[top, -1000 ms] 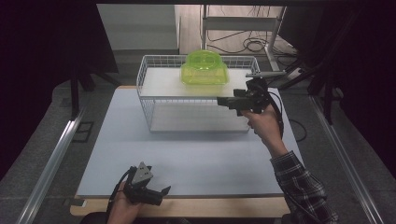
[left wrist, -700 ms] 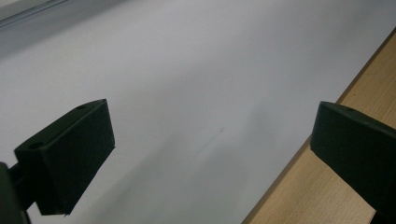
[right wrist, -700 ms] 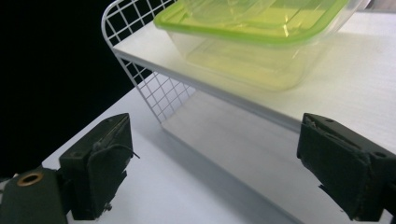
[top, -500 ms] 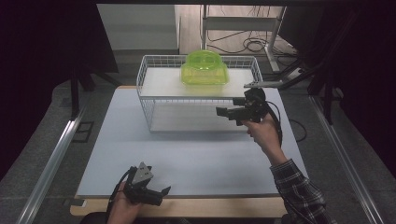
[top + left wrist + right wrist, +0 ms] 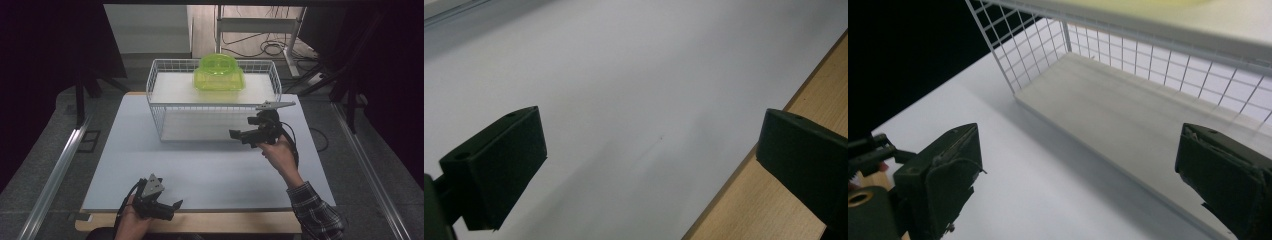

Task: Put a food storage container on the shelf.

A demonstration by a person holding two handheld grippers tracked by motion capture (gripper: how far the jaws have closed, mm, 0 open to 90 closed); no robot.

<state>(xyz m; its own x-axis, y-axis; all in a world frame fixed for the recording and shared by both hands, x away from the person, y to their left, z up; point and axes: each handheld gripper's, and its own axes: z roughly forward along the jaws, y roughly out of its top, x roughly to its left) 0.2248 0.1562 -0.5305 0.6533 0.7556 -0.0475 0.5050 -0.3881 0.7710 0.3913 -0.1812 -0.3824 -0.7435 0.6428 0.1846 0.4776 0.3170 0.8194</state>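
Your left gripper [image 5: 167, 207] sat low at the near edge of the table [image 5: 210, 165], jaws spread wide with nothing between them; its own view added the bare white surface and the wooden edge strip [image 5: 804, 100] beside one jaw. Farther right, the white wire basket [image 5: 160, 85] carried the green plastic container [image 5: 219, 72] on its upper shelf, seen from above. Your right gripper [image 5: 239, 134] hung just before the basket, its jaws having just been opening, empty; its view showed the basket's bare lower board [image 5: 1128, 120].
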